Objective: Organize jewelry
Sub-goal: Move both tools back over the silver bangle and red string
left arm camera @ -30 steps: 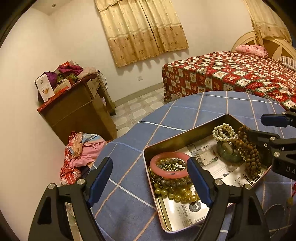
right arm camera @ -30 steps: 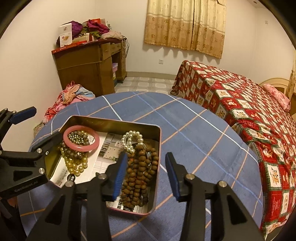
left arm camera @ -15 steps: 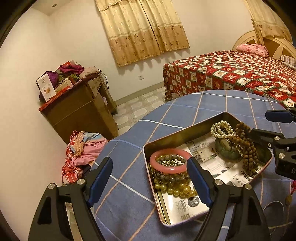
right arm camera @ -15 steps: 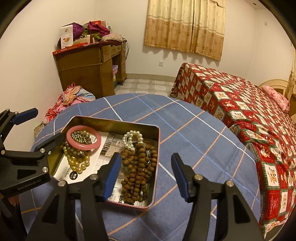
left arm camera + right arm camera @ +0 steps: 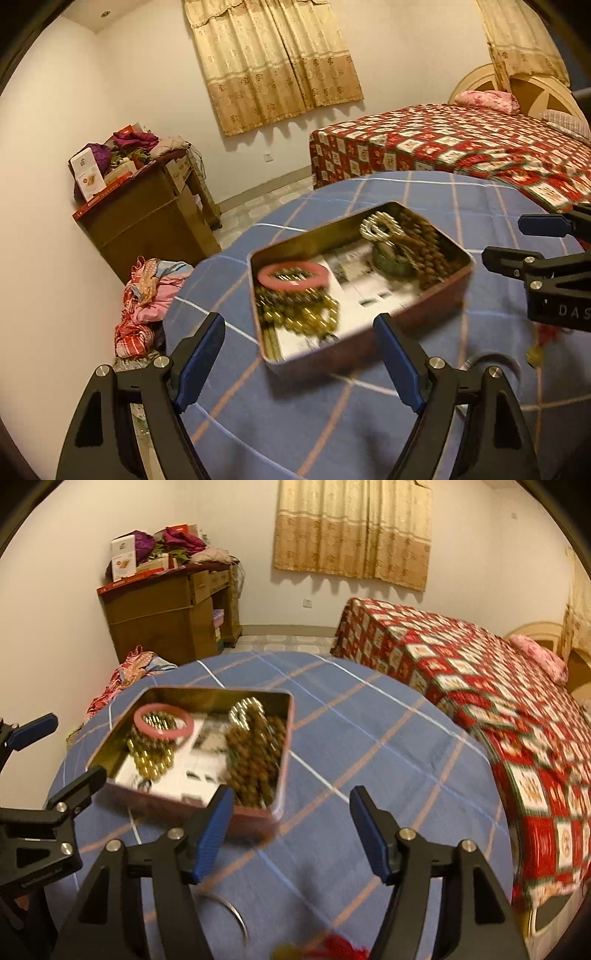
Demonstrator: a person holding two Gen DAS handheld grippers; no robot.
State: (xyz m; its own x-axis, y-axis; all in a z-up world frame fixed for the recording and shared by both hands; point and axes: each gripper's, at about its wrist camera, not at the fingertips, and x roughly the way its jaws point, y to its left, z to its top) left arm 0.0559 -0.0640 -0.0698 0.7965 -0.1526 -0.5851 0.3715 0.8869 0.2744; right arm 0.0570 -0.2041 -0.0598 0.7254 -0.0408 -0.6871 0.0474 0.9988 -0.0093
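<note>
On the right gripper [image 5: 524,242], lettering reads "DAS"; both it and left gripper [image 5: 301,360] gape empty.

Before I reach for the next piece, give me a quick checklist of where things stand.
1. Left gripper open, nothing between its fingers: ok.
2. Right gripper open and empty, its jaws have just been opening: ok.
3. Tin flat on the blue checked tablecloth, lid off: ok.
4. Pink bangle, yellow-green beads, pearl bracelet and brown bead strand inside the tin: ok.
5. Silver ring and red-tasselled piece lie on the cloth outside the tin: not ok.
6. Sharp view of the tin's contents: not ok, both views are motion-blurred.
</note>
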